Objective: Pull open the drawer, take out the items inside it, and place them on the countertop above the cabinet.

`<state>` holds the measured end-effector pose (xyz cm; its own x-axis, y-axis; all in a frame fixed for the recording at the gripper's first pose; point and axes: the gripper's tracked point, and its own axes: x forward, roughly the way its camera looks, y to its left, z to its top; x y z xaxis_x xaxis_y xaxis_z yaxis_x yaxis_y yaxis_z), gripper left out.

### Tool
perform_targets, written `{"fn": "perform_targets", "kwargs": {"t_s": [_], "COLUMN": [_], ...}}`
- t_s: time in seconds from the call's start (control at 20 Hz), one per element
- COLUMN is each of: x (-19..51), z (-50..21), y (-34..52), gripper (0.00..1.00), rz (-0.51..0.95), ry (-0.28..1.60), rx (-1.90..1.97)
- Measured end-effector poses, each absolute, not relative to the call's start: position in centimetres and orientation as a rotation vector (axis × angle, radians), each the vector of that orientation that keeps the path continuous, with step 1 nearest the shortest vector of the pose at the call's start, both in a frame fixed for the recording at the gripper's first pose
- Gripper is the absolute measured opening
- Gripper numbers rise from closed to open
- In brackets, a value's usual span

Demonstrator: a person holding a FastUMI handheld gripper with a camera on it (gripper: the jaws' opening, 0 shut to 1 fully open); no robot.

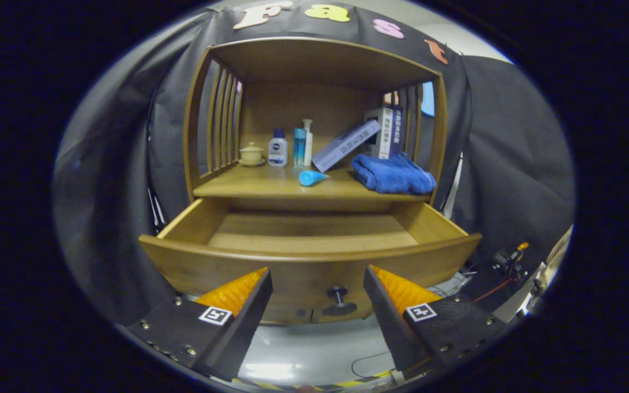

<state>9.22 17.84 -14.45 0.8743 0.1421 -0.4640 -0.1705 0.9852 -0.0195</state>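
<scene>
The gripper (pixel 317 286) hangs in front of the wooden cabinet (pixel 314 60) with its two fingers (pixel 249 297) spread wide apart and nothing held between them. Just ahead of the fingers stands the drawer (pixel 309 262), pulled well out from the cabinet body; its curved front panel crosses the gap between the fingers, and the small dark knob (pixel 339 297) at the middle of that panel sits in the open space between the fingertips, touched by neither. What can be seen of the drawer's floor, over the front panel, is bare wood. Beyond the drawer, on the countertop (pixel 276 188) above it, the items lie in a loose row: a small lidded cup (pixel 251 154) on a saucer by the slatted left side, just beside it a white bottle with a blue cap (pixel 277 148), then a slim blue bottle (pixel 299 147) and a white pump bottle (pixel 308 141) standing close together. A light blue tube (pixel 311 177) lies on its side near the countertop's front edge, ahead of those bottles. A long box (pixel 346 146) leans tilted against an upright box (pixel 385 131) at the back right, and a folded blue towel (pixel 393 174) rests in front of them at the right end
</scene>
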Motion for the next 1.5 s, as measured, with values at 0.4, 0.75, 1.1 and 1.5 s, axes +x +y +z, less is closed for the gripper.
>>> {"fn": "perform_targets", "kwargs": {"t_s": [0.4,0.75,1.1,1.5], "x": [11.6,13.1,17.8,22.1], "z": [-17.7,-17.7,-18.4,-19.5], "y": [17.3,16.8,18.6,20.1], "gripper": [1.00,0.96,0.97,0.98], "rz": [0.201,0.187,0.213,0.236], "ry": [0.489,0.439,0.422,0.399], "rx": [0.001,0.042,0.084,0.154]}}
